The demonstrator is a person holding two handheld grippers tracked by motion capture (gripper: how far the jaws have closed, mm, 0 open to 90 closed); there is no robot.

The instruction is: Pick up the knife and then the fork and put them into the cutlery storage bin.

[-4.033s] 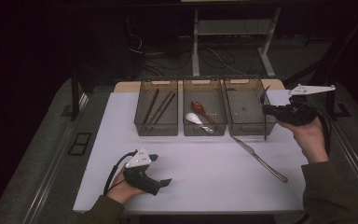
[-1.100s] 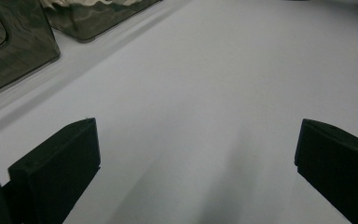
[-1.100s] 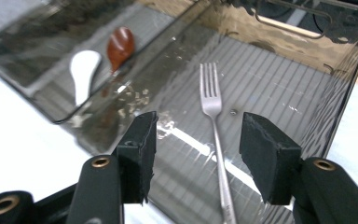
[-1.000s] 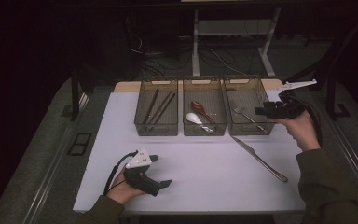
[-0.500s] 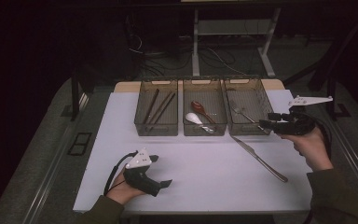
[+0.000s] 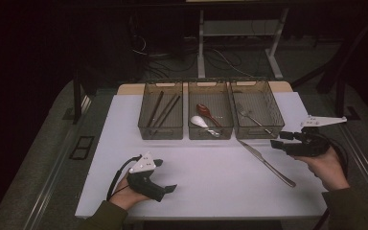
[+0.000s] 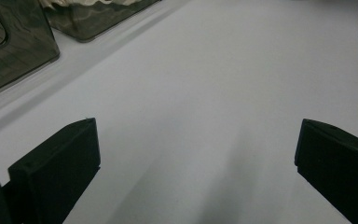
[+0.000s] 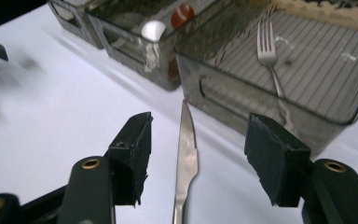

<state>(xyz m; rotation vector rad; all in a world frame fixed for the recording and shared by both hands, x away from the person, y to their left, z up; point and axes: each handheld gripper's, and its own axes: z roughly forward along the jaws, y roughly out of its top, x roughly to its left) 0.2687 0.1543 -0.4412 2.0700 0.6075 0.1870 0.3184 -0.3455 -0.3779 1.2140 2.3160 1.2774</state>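
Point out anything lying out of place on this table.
The knife lies loose and slantwise on the white mat, outside the three bins; the fork is already binned. The open right tongs straddle its blade.

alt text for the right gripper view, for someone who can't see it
The right gripper, jaws open, hovers over a table knife lying on the white table, its blade pointing toward three dark mesh bins. The nearest bin holds a fork; the next bin shows a white spoon and a red one.

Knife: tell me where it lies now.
The knife lies on the white table, right side of the high view, in front of the fork's bin, beside the right gripper.
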